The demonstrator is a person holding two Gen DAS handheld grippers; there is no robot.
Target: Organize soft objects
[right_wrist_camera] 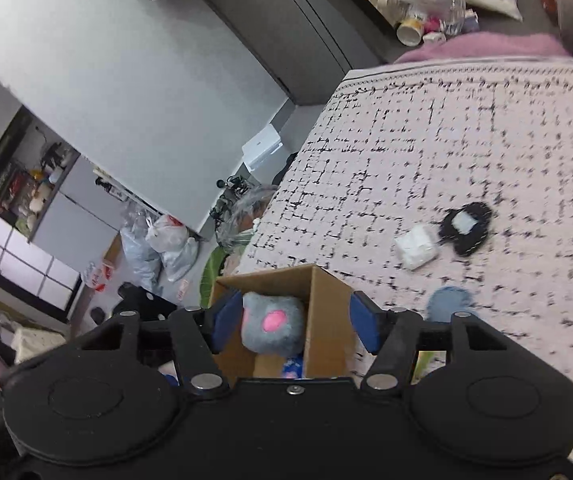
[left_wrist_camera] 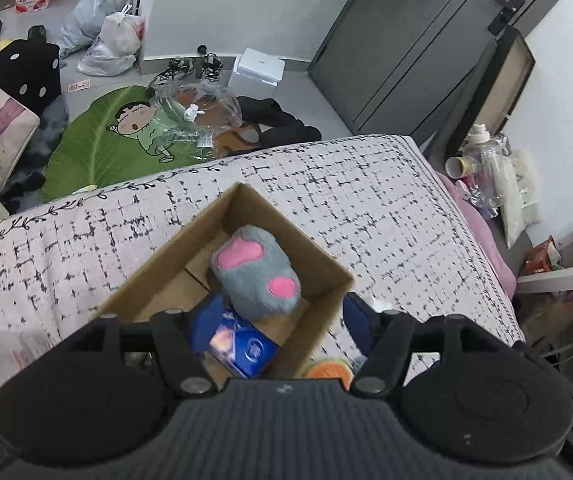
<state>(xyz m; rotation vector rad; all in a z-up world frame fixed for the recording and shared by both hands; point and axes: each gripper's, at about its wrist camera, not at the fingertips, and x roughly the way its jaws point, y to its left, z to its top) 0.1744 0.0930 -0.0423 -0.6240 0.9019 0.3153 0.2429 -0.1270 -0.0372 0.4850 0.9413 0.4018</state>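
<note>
An open cardboard box (left_wrist_camera: 328, 258) stands on the bed with the patterned white cover (left_wrist_camera: 366, 200). Inside lies a grey plush paw with pink pads (left_wrist_camera: 256, 276) and a blue packet (left_wrist_camera: 242, 346). My left gripper (left_wrist_camera: 282, 320) is open above the near side of the box, empty. In the right wrist view the box (right_wrist_camera: 326, 312) and the plush paw (right_wrist_camera: 272, 322) sit between my open right gripper's (right_wrist_camera: 290, 322) blue fingers (right_wrist_camera: 360, 320). On the bed lie a white packet (right_wrist_camera: 416, 246), a black item (right_wrist_camera: 466, 226) and a blue fuzzy item (right_wrist_camera: 448, 300).
An orange and green thing (left_wrist_camera: 328, 370) lies beside the box under the left gripper. The floor beyond the bed holds a green leaf mat (left_wrist_camera: 98, 148), plastic bags (left_wrist_camera: 114, 44) and a white box (left_wrist_camera: 256, 66). Bottles and clutter (left_wrist_camera: 486, 164) stand by the bed's right side.
</note>
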